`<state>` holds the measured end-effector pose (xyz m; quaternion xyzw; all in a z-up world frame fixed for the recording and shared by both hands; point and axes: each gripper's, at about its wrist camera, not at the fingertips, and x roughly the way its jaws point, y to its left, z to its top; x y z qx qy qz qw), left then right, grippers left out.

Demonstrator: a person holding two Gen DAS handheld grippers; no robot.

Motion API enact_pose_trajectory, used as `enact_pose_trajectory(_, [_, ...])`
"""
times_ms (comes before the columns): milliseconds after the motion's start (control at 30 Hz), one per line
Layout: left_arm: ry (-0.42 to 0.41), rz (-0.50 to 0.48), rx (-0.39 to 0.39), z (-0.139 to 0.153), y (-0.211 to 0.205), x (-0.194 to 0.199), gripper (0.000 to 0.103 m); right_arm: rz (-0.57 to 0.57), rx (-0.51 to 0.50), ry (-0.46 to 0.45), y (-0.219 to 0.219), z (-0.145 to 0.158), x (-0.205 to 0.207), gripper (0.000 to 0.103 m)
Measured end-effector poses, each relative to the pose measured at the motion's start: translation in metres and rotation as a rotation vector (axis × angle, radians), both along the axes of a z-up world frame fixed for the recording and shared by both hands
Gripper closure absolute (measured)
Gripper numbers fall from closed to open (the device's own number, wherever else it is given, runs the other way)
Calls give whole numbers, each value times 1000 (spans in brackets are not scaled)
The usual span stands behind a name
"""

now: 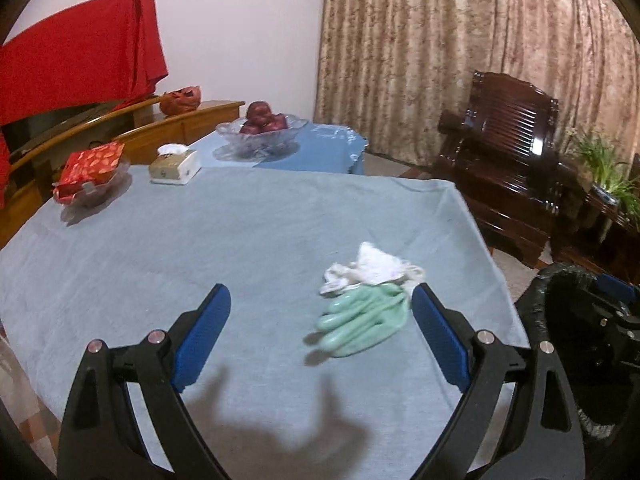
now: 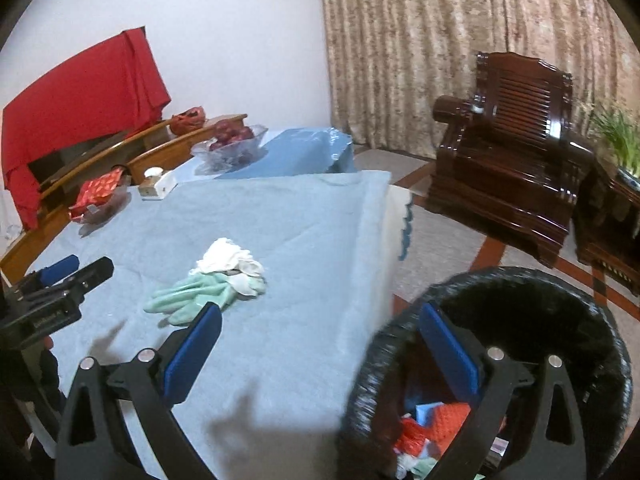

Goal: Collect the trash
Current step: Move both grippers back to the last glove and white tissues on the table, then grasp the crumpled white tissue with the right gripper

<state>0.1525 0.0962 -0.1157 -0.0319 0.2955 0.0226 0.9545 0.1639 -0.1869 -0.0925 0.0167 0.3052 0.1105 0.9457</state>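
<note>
A mint-green rubber glove [image 1: 362,320] lies on the blue tablecloth with a crumpled white tissue [image 1: 372,266] against its far side. My left gripper [image 1: 320,292] hovers just before them, open, with the glove near its right finger and nothing held. In the right wrist view the glove [image 2: 188,294] and tissue [image 2: 228,258] lie ahead to the left. My right gripper [image 2: 320,308] is wide open and empty, its right finger over the black-lined bin [image 2: 520,280], its left finger over the table. Red, orange and blue scraps [image 2: 436,420] lie inside the bin.
A glass bowl of red fruit [image 1: 262,128], a tissue box [image 1: 174,164] and a dish with a red packet [image 1: 90,176] stand at the table's far side. A dark wooden armchair [image 1: 508,160] and a potted plant [image 1: 604,168] are to the right, beyond the bin [image 1: 560,280].
</note>
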Motion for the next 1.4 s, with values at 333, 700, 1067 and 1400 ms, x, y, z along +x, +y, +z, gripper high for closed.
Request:
enact_pose_trajectory(333, [17, 68, 7, -18, 30, 24, 14, 59, -29, 15, 58, -22, 49, 8])
enact_pose_trajectory(700, [36, 114, 3, -41, 63, 58, 15, 106, -22, 71, 109, -56, 102, 22])
enact_pose_trajectory(1067, [62, 136, -8, -60, 79, 76, 15, 130, -26, 127, 131, -83, 130, 41])
enact_pose_trajectory(1400, [66, 133, -15, -60, 78, 84, 15, 102, -26, 117, 120, -79, 132, 92])
